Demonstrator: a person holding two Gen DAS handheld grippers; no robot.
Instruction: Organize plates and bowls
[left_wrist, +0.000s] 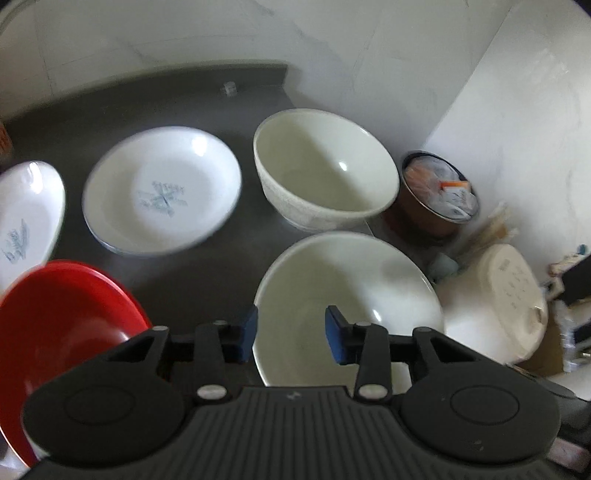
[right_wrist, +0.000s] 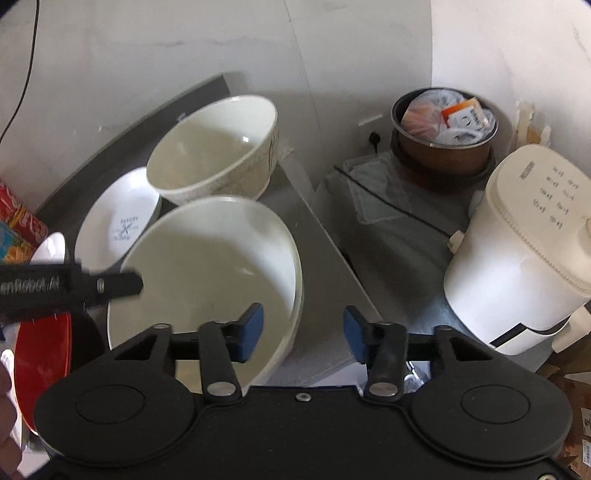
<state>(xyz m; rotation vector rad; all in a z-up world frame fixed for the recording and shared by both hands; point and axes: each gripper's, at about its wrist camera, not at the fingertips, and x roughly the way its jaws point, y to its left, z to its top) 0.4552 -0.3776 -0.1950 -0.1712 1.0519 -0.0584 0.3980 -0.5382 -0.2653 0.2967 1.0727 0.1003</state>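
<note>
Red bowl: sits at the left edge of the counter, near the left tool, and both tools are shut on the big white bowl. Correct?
Not quite. The red bowl placement is right, but neither tool grips anything: in the wrist views the left tool and the right tool are open, hovering by the big white bowl.

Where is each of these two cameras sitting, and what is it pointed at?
Left wrist: rides on the left gripper, looking down on the dark countertop; only its open blue-tipped fingers show.
Right wrist: rides on the right gripper, open astride the wide cream bowl's right rim; the left gripper's black finger enters left.
Shared: that bowl, the deep cream bowl, the white blue-patterned plate.
</note>
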